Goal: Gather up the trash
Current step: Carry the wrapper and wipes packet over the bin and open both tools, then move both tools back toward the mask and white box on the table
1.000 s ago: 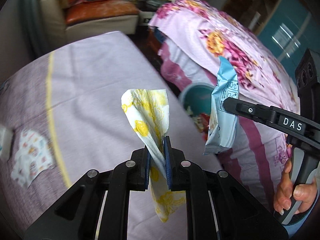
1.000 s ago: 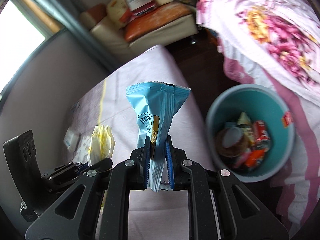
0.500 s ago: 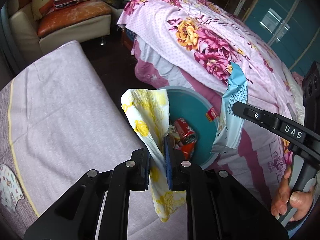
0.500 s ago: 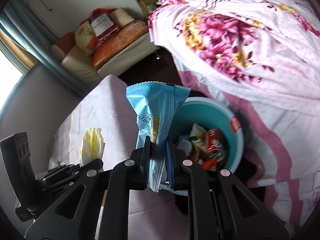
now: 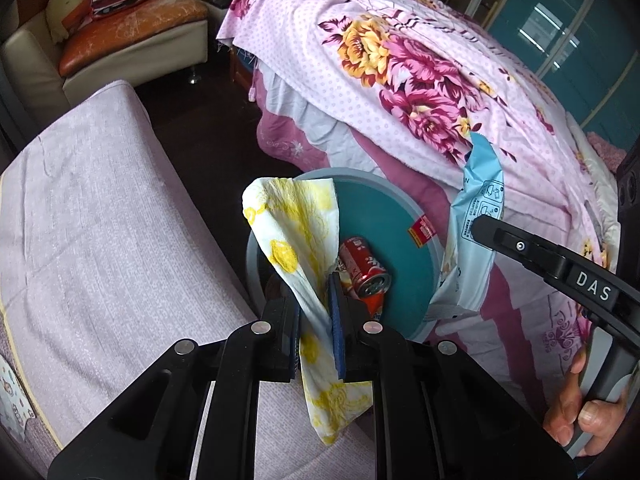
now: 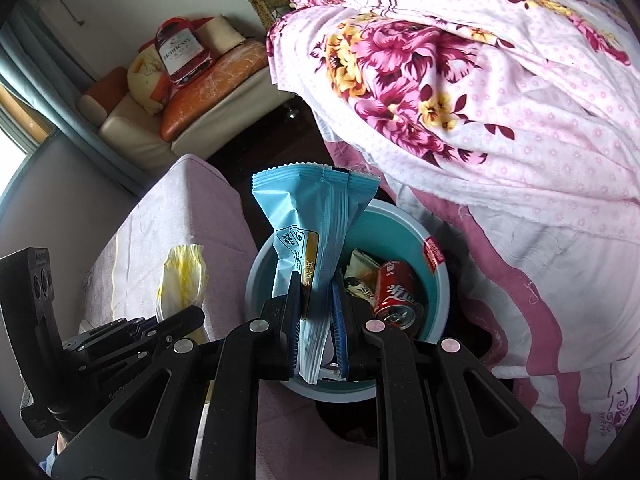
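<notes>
Left hand-held gripper (image 5: 316, 312) pinches yellow tissue (image 5: 296, 232), right hand-held gripper (image 6: 318, 300) clamps blue wrapper (image 6: 312, 216), both above the teal bin (image 6: 436, 280); centre over the opening before letting go.

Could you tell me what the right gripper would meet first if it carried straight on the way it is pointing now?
Probably the trash in the teal bin: the right gripper, shut on the blue wrapper, points down into its open mouth, where a red can lies. Depth is unclear, so the near rim could come first.
</notes>
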{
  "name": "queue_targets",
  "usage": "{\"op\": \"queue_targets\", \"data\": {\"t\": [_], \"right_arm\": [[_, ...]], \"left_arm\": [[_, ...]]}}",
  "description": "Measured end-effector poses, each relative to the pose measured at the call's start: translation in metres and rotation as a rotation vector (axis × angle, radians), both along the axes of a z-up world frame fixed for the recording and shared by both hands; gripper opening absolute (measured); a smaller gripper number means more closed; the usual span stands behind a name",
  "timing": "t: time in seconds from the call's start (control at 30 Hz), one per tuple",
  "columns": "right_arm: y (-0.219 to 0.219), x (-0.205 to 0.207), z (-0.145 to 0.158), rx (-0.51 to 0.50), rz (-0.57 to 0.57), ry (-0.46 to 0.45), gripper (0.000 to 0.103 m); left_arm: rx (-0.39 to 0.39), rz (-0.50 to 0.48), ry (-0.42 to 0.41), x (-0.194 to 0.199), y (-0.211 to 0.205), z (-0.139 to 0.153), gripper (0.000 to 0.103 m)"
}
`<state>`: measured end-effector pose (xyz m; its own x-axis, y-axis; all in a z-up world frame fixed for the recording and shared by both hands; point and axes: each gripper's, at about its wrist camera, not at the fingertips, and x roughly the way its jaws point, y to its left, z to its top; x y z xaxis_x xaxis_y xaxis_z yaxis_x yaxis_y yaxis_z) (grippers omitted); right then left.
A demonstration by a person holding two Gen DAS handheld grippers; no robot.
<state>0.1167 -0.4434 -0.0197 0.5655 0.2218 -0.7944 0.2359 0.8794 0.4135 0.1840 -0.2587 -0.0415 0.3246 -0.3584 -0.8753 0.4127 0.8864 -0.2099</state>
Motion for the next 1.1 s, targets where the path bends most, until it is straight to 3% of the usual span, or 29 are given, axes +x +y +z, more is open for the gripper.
{"op": "queue_targets", "data": {"t": [0.03,0.07,0.1,0.17,0.37,0.83,0.9,0.93,1.0,1.1], "right_arm": [[-0.002,0.0,0.0,-0.002,-0.003,0.001,0.014],[-0.002,0.001,-0.001,-0.002,-0.004,0.001,0.014],[-0.003,0.001,-0.002,-0.003,-0.006,0.004,0.014],[-0.004,0.001,-0.003,-0.004,-0.009,0.009,0.014],[0.0,0.002,-0.002,-0.009,-0.01,0.02,0.014],[0.017,0.015,-0.005,-0.042,0.0,0.068,0.018],[0.02,0.016,-0.007,-0.045,0.001,0.077,0.026],[0.022,0.016,-0.007,-0.052,-0.002,0.079,0.041],[0.024,0.016,-0.007,-0.067,-0.004,0.077,0.06],[0.026,0.015,-0.009,-0.061,-0.008,0.083,0.066]], "left_arm": [[0.003,0.001,0.003,0.001,-0.001,-0.001,0.019],[0.004,0.004,0.005,0.003,-0.002,-0.002,0.03],[0.006,0.009,0.005,0.004,-0.003,-0.002,0.055],[0.009,0.032,-0.017,0.004,-0.001,0.0,0.083],[-0.022,0.058,-0.026,0.005,0.011,0.003,0.087],[-0.004,0.075,0.008,-0.007,0.038,-0.007,0.09],[-0.003,0.076,0.007,-0.008,0.041,-0.007,0.09],[-0.002,0.077,0.008,-0.009,0.043,-0.008,0.09],[-0.005,0.081,0.01,-0.009,0.046,-0.008,0.09],[-0.008,0.089,0.014,-0.01,0.052,-0.009,0.09]]}}
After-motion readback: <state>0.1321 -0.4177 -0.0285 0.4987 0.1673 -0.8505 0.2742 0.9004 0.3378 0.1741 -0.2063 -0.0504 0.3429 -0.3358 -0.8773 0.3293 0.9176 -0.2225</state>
